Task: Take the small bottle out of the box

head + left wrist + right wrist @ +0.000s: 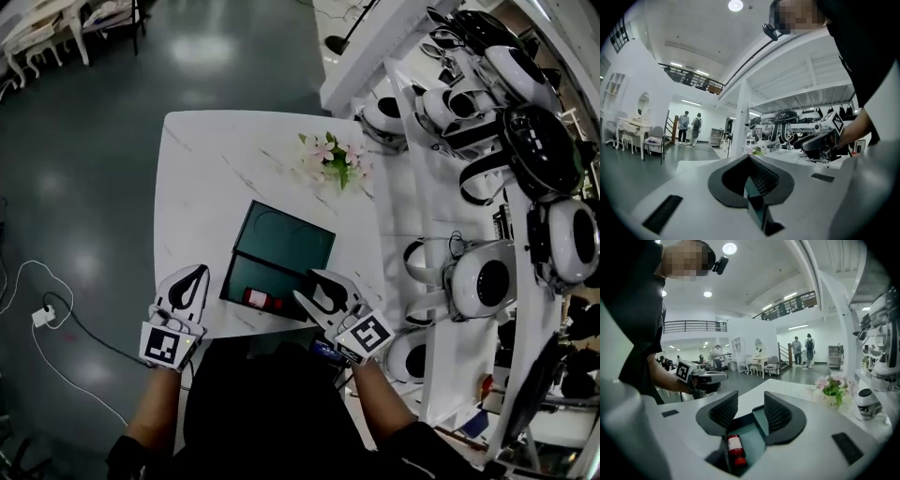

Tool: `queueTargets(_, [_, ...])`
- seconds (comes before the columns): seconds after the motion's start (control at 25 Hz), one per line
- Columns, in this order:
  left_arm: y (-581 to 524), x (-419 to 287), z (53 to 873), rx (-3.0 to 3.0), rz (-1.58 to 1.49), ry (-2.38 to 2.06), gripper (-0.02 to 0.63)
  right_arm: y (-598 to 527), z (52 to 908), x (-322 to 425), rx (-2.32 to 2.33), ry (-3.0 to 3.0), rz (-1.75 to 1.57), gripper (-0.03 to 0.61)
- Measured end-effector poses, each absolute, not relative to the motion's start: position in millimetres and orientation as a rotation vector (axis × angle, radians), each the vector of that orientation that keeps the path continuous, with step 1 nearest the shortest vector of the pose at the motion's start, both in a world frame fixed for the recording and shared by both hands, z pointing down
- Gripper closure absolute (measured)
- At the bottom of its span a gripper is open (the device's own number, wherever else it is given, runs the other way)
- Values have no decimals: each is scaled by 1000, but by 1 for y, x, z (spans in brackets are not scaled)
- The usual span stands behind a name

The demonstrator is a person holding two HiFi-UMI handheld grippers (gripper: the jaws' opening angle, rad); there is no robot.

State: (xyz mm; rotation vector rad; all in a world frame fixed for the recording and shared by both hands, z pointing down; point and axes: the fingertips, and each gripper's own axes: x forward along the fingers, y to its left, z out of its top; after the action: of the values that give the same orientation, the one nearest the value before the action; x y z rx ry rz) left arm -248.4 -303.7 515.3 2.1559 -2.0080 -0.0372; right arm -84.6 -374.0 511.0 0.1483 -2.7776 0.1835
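Right tool (pixel 750 404) held with jaws apart, empty, over small red bottle (pixel 735 448) lying in dark green box (pixel 754 432); to be lowered astride it, closed gently. Left tool (pixel 749 161) pinched together, empty.

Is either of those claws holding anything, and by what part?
Nothing. The right gripper is open, not touching the small bottle lying in the box; the left gripper is shut, empty.

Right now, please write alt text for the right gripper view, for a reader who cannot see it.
The jaws of the right gripper stand apart over an open green box, where a small red bottle lies on its side, untouched. The left gripper hovers at left and flowers stand on the white table.
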Motion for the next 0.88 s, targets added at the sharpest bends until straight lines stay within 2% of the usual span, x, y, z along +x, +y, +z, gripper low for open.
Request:
queueTargets(0.12, [-314,-258,524,2173,-55,-1966,601,-366,534,-109,4,-2654,194,336])
queueTargets(0.16, [-315,-260,527,2172,-68,-1958,601,-363,541,-116,-40,-2616,194,330])
queueTargets(0.44, [-309,-261,548,2116,-112,-1927,601,-331,610,-134,-366,-2245,184,328])
queueTargets(0.88, [-307,-263,561,2067,-114,-1918,601,-304,690,-114,-480,-1840,161,327])
